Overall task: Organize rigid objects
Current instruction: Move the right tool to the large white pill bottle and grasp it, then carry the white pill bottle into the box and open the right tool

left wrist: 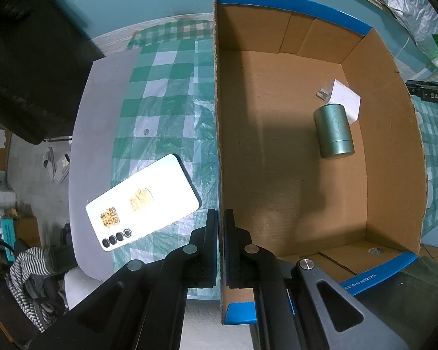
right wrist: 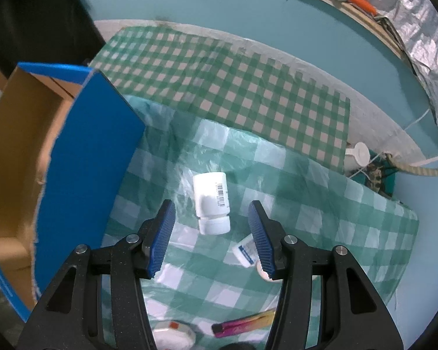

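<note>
The left gripper (left wrist: pixel 221 224) was clamped on the near left wall of the cardboard box (left wrist: pixel 277 189). Inside, toward the far right, a green canister (left wrist: pixel 334 129) lay against a white charger (left wrist: pixel 343 99). A white phone (left wrist: pixel 143 201) lay face down on the checked cloth (left wrist: pixel 166 102), left of the box.

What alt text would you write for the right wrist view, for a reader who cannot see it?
The open right gripper hangs over a white bottle lying on a green checked cloth. A blue cardboard box stands at the left.

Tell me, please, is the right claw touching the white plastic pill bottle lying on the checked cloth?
Apart: the right wrist view shows the open right claw with cloth visible between each finger and the white plastic pill bottle.
</note>
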